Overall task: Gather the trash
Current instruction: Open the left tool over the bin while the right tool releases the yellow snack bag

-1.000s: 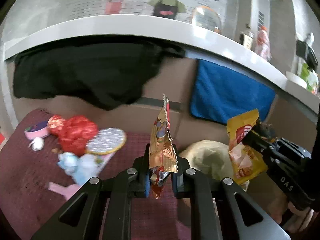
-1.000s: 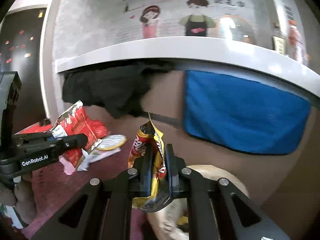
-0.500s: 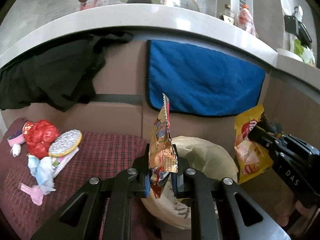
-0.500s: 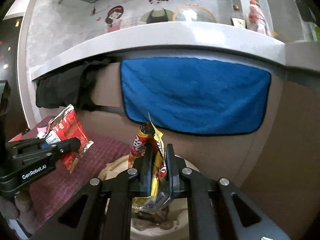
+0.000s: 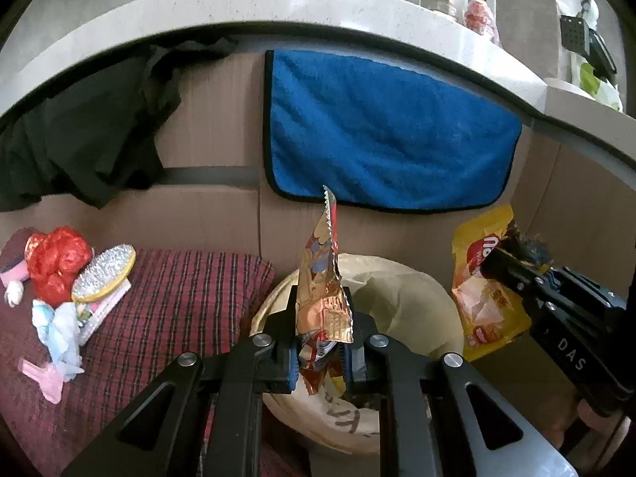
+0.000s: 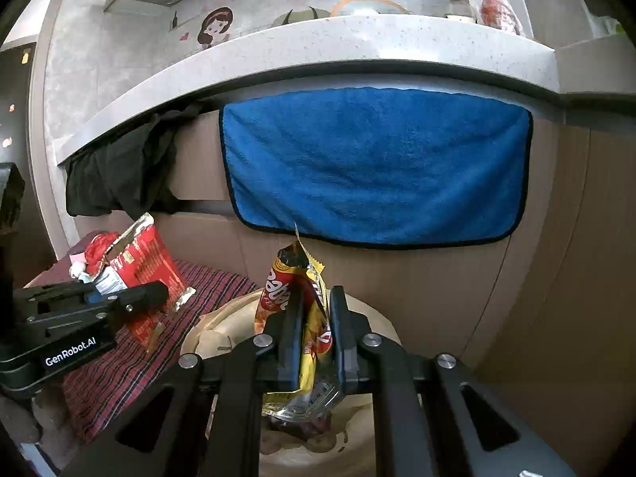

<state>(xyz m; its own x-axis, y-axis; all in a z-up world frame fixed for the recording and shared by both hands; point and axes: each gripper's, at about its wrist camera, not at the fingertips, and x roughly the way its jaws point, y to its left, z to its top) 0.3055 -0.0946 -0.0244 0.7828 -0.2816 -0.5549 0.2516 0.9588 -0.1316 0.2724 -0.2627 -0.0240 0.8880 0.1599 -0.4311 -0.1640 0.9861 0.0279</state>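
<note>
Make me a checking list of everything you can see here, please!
Surface: red plaid cloth, beside the bin.
Job's things: red snack wrapper in the left claw; yellow snack bag in the right claw; both over the lined trash bin, which already holds some trash.
Clutter: red crumpled plastic, glittery oval brush, pale blue tissue.
Grippers: both claws shut on trash.
Cables: nothing seen.
Surroundings: blue towel, black cloth, stone counter.

"GenRobot.AI" on left gripper [image 6: 131, 298]; "DAS" on right gripper [image 5: 501, 262]
</note>
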